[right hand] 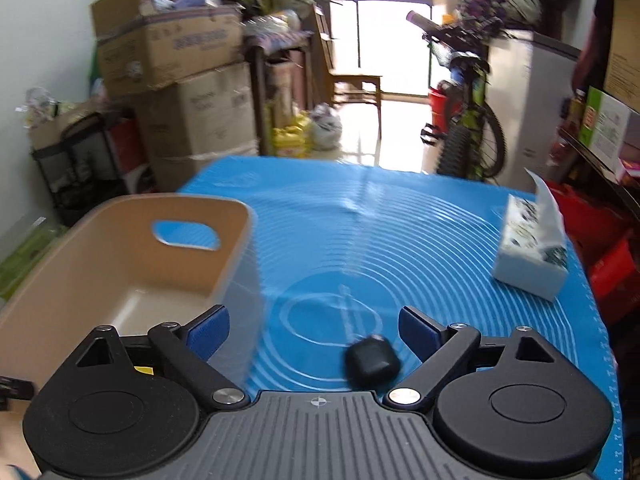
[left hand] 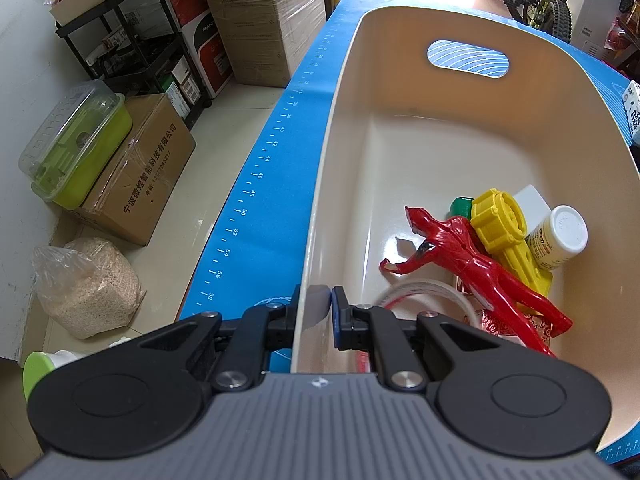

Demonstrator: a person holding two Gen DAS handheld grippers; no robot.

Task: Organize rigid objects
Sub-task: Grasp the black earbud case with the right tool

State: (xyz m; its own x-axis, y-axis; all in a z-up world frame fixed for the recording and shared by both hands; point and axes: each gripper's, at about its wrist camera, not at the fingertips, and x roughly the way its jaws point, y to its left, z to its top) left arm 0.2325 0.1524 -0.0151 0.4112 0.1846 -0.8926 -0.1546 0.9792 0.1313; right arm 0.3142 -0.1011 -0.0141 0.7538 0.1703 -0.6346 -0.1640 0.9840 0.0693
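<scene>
Beige bin (left hand: 320, 216) wall being clamped by left jaws; right jaws gaping wide around black case (right hand: 372, 364).

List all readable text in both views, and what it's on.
"宁波微埕智能科技有限公司": brown carton on the floor.
"空气净化器": tall wrapped box.
"38" to "58": ruler marks on the blue mat.
White-capped bottle: label too small.
Tissue pack, stacked cartons: blurred.

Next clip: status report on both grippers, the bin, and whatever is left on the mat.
Left gripper shut on bin rim. Right gripper open, above black case on mat. Toys and bottle already binned. Tissue box off right, nothing in the way.
</scene>
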